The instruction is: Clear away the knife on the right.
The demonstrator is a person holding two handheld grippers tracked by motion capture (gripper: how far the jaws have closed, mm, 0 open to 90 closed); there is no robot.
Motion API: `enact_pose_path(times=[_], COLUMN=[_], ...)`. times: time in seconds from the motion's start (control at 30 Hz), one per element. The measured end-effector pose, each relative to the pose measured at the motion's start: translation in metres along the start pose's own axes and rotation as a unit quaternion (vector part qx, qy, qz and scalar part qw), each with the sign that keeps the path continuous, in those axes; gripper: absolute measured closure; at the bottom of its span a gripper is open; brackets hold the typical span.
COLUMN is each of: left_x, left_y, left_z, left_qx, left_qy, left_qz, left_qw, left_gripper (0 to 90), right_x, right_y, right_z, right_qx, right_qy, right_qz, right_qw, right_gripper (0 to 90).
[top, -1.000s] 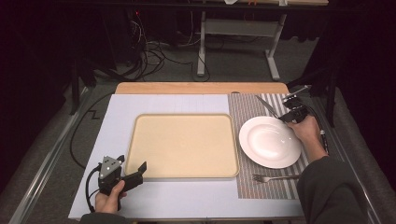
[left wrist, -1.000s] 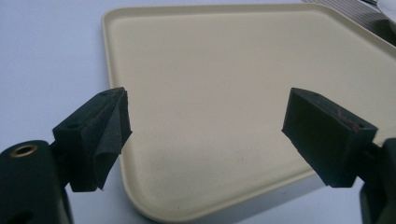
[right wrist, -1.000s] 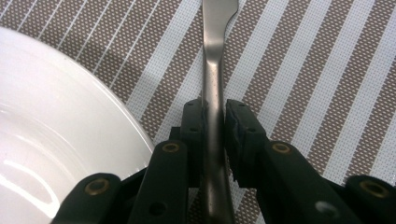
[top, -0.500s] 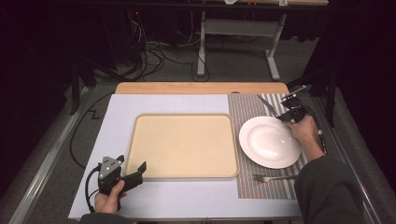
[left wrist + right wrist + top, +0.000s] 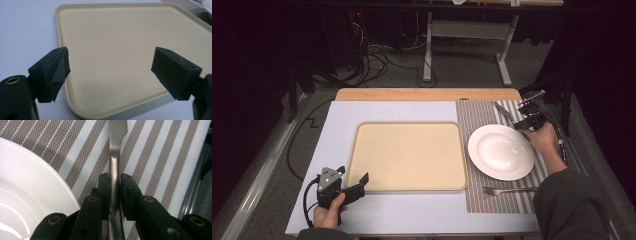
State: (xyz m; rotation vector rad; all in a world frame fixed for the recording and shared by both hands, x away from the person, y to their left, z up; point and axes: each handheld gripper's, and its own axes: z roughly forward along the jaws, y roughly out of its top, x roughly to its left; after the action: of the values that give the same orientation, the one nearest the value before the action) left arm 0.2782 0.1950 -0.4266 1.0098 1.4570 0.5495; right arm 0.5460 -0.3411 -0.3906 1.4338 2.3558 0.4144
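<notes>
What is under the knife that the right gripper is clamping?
The knife lies over the striped placemat, beside the white plate. The right gripper covers its handle, so contact beneath is hidden.

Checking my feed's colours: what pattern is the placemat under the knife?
The placemat has brown woven bands with thin white stripes, clearest in the right gripper view, beneath the knife.

Tray (image 5: 408, 156) at table centre. Plate (image 5: 501, 152) at its 3 o'clock, on the placemat (image 5: 477, 112). Knife (image 5: 503, 112) at plate's 1 o'clock; fork (image 5: 507, 190) at plate's 6.
</notes>
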Motion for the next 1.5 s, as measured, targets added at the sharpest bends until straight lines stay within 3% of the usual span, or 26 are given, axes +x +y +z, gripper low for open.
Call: enact_pose_path(times=[0.2, 0.47, 0.77, 1.0, 1.2, 1.5], left_x=[-0.002, -0.002, -0.003, -0.003, -0.004, -0.005], left_y=[0.000, 0.001, 0.001, 0.001, 0.001, 0.001], left_z=[-0.001, -0.002, -0.003, -0.003, -0.003, -0.005], left_qx=[-0.010, -0.012, -0.011, -0.015, -0.014, -0.017], left_qy=[-0.003, -0.009, -0.011, -0.012, -0.017, -0.019], left_qz=[0.013, 0.010, 0.018, 0.021, 0.024, 0.028], left_qw=[0.9999, 0.9998, 0.9997, 0.9996, 0.9995, 0.9993], left_gripper=[15.9, 15.9, 15.9, 15.9, 15.9, 15.9], right_x=[0.001, 0.003, 0.015, 0.035, 0.047, 0.073], right_y=[-0.003, -0.006, -0.024, -0.041, -0.045, -0.050], right_z=[-0.015, -0.031, -0.058, -0.076, -0.089, -0.096], right_qx=[-0.012, -0.019, -0.032, -0.038, -0.050, -0.056], right_qy=[0.004, -0.003, 0.007, 0.028, 0.043, 0.066], right_qz=[-0.002, 0.001, 0.017, -0.006, -0.024, -0.049], right_qw=[0.9999, 0.9998, 0.9993, 0.9988, 0.9975, 0.9951], right_gripper=[80.2, 80.2, 80.2, 80.2, 80.2, 80.1])
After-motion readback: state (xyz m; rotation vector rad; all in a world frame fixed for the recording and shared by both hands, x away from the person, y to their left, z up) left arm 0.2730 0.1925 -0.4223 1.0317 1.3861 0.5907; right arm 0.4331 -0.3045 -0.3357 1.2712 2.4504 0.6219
